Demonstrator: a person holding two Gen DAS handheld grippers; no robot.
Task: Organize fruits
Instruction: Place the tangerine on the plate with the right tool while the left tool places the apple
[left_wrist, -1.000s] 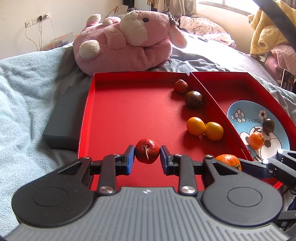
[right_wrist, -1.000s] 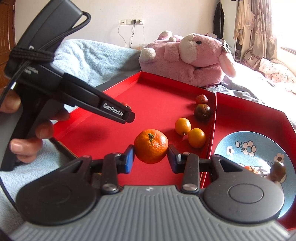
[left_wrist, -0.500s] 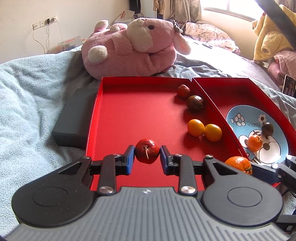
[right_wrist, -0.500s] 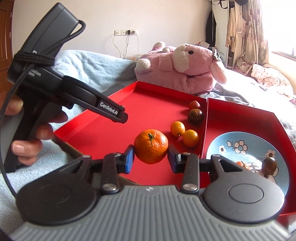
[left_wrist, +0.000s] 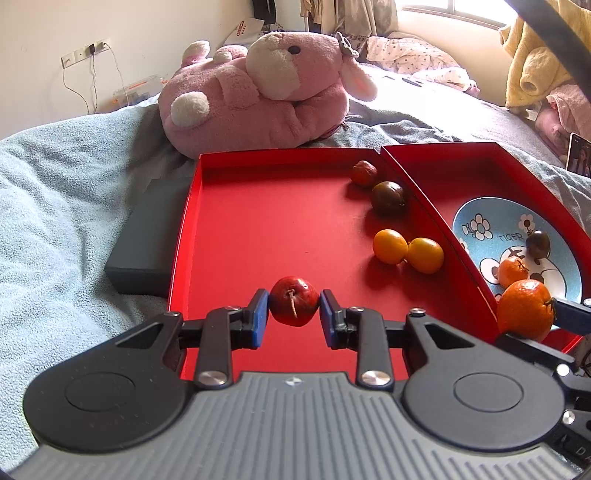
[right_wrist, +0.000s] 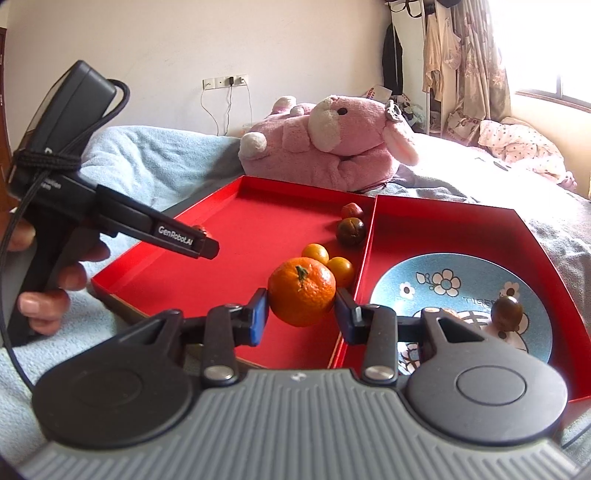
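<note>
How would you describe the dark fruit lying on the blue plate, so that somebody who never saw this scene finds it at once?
Find the pink plush toy on the bed; in front of it lie two red trays, and the right red tray holds a blue plate with flowers. The dark fruit sits on that plate beside a small mandarin. It is the only brownish-purple fruit on the plate.

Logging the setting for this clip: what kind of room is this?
Most likely a bedroom: the red tray sits on a bed with a blue blanket, a pink plush toy lies behind it, and clothes hang by the window.
</note>
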